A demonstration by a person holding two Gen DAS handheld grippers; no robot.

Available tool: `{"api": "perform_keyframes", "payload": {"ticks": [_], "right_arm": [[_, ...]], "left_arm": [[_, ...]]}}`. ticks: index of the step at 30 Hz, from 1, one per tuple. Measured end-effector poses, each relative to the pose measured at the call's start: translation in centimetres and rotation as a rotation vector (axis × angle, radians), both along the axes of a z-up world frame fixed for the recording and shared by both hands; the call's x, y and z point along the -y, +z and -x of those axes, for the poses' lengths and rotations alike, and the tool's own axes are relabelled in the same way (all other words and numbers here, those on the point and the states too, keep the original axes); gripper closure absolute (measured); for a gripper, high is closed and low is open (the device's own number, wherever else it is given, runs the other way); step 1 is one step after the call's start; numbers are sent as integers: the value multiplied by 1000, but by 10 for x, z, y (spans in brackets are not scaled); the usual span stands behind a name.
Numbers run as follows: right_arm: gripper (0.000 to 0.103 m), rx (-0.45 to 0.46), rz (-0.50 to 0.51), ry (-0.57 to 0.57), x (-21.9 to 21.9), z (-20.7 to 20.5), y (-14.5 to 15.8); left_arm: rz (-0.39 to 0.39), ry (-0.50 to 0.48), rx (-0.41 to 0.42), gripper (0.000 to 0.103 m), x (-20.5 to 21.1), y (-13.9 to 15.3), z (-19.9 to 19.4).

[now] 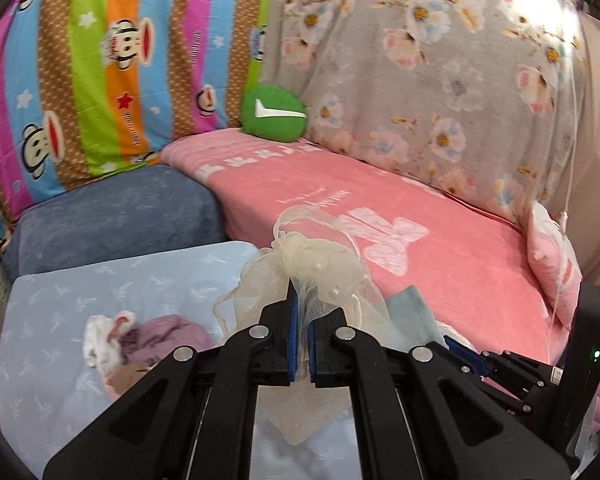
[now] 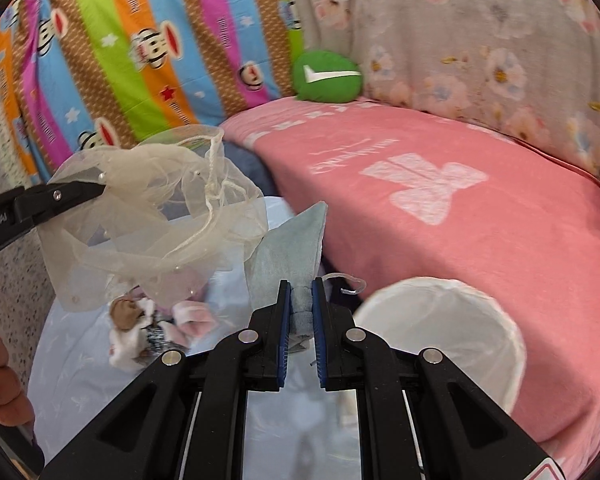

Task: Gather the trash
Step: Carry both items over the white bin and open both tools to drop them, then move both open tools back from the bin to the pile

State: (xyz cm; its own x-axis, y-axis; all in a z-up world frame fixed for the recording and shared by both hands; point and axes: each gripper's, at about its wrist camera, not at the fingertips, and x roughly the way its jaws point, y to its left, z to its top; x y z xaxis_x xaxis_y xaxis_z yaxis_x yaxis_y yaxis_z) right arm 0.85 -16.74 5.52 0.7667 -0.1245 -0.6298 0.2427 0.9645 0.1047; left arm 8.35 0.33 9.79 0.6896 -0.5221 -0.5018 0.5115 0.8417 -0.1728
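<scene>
My left gripper (image 1: 302, 312) is shut on a cream mesh drawstring bag (image 1: 308, 264) and holds it up above the light blue sheet (image 1: 60, 320). In the right wrist view the bag (image 2: 152, 216) hangs open at the left from the left gripper's fingers (image 2: 80, 192). My right gripper (image 2: 301, 292) is shut on a pale grey-blue cloth (image 2: 292, 248), held up just right of the bag. In the left wrist view that cloth (image 1: 410, 312) peeks out behind the bag. Small fabric scraps (image 2: 148, 324) lie on the sheet below the bag.
A white round basket (image 2: 444, 332) stands at the lower right, by the pink blanket (image 2: 460, 208). A green cushion (image 1: 274, 114) sits at the back corner. Striped monkey-print and floral sheets hang behind. A dark blue cushion (image 1: 112, 216) lies at the left.
</scene>
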Motion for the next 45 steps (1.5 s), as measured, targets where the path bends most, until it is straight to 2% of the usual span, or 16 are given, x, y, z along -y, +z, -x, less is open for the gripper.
{"api": "perform_keyframes", "payload": {"ticks": [8, 18, 19, 21, 22, 23, 24, 28, 31, 33, 45], "right_arm": [[93, -12, -19, -140, 67, 33, -11], [93, -23, -31, -226, 111, 53, -24], [93, -23, -34, -229, 113, 53, -25], [92, -22, -37, -235, 117, 56, -28], [92, -22, -37, -236, 117, 56, -28], [91, -22, -37, -237, 117, 56, -28], [91, -22, -37, -237, 118, 56, -29], [87, -16, -35, -239, 117, 55, -28], [77, -7, -30, -240, 114, 54, -27], [71, -1, -30, -237, 112, 53, -25], [65, 12, -15, -191, 91, 48, -18]], "left_arm": [[-33, -125, -49, 99, 67, -17, 15], [-35, -230, -117, 98, 121, -37, 27], [-38, -236, -123, 92, 124, -38, 28], [-46, -240, -125, 73, 130, -40, 30], [-48, -235, -119, 56, 131, -41, 32], [-45, -228, -106, 44, 131, -40, 34], [-43, -222, -91, 40, 131, -40, 35], [-55, -222, -79, 31, 135, -39, 36], [-55, -206, -71, 25, 133, -39, 35], [-55, -200, -70, 25, 131, -39, 35], [-37, -137, -88, 25, 109, -40, 27]]}}
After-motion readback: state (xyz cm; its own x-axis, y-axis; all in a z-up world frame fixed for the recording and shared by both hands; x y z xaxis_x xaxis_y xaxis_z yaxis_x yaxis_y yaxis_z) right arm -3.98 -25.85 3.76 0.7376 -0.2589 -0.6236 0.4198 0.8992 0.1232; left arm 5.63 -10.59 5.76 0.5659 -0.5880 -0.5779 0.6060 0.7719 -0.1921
